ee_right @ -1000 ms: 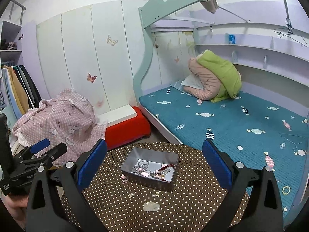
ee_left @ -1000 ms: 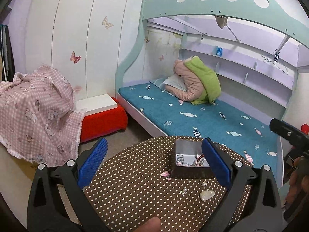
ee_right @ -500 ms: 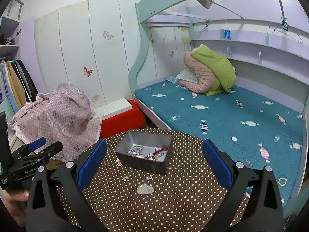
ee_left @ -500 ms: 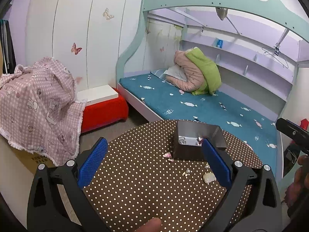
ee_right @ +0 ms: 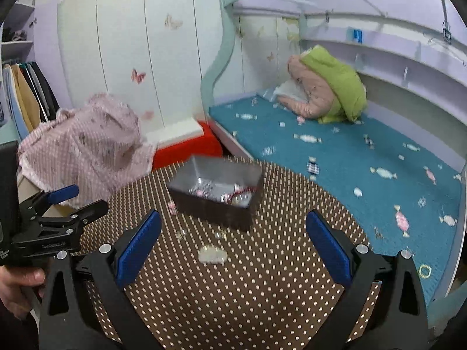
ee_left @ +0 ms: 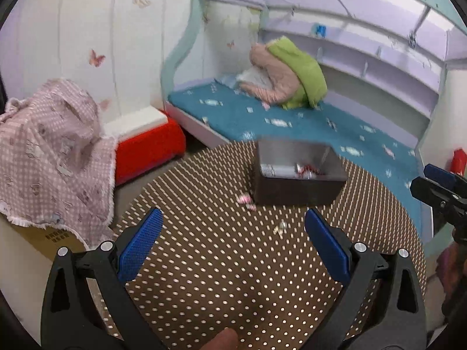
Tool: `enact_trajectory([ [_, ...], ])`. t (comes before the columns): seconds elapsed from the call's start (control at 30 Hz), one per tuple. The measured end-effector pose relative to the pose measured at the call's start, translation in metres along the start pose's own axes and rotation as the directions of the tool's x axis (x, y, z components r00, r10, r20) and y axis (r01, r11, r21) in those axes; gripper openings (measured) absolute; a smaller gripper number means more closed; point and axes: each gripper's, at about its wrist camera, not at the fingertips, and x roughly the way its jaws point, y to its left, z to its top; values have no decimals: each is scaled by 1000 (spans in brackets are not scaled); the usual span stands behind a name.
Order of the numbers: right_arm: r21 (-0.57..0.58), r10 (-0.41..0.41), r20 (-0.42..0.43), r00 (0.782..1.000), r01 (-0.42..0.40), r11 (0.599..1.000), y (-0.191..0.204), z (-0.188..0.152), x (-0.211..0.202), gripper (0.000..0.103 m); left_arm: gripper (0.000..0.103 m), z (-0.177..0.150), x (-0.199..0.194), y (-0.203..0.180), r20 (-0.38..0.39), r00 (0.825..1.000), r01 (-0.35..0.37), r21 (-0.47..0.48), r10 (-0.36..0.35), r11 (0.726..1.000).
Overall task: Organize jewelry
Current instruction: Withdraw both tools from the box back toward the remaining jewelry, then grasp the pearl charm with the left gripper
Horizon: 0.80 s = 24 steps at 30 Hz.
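Left tool is hovering over the brown polka-dot bench, its blue-padded fingers spread wide and gripping nothing. From the left wrist camera, the grey metal tray of jewelry is sitting at 12 o'clock beyond the fingertips, with red and silver pieces showing inside. A small pink piece is lying against the tray's near left corner, and a pale bead is resting on the cloth between tray and tool. The right tool is entering at 3 o'clock; the bed is stretching behind.

From the right wrist camera, the right tool is likewise standing released, empty, above the bench. The tray is lying at 12 o'clock, slightly left, and a pale flat stone is sitting between the fingers, near the tray. The left tool is reaching in at 9 o'clock, a hand beneath it.
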Motion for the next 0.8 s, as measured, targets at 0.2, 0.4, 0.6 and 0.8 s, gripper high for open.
enact_trajectory([
  [0.2,22,-4,-80,997,6,1000,-14,-16,25,95,98,-12,53,-18,-96,995,40,41,-36,998],
  [0.4,43,1,-137,991,5,999,-27,-24,45,95,97,-19,104,-34,-177,982,72,75,-58,995],
  [0.6,52,2,-166,986,7,999,-34,-29,56,95,72,-23,128,-42,-226,970,105,88,-83,991],
  [0.8,48,10,-183,983,-2,999,-32,-29,66,95,49,-22,132,-48,-216,971,130,122,-102,984],
])
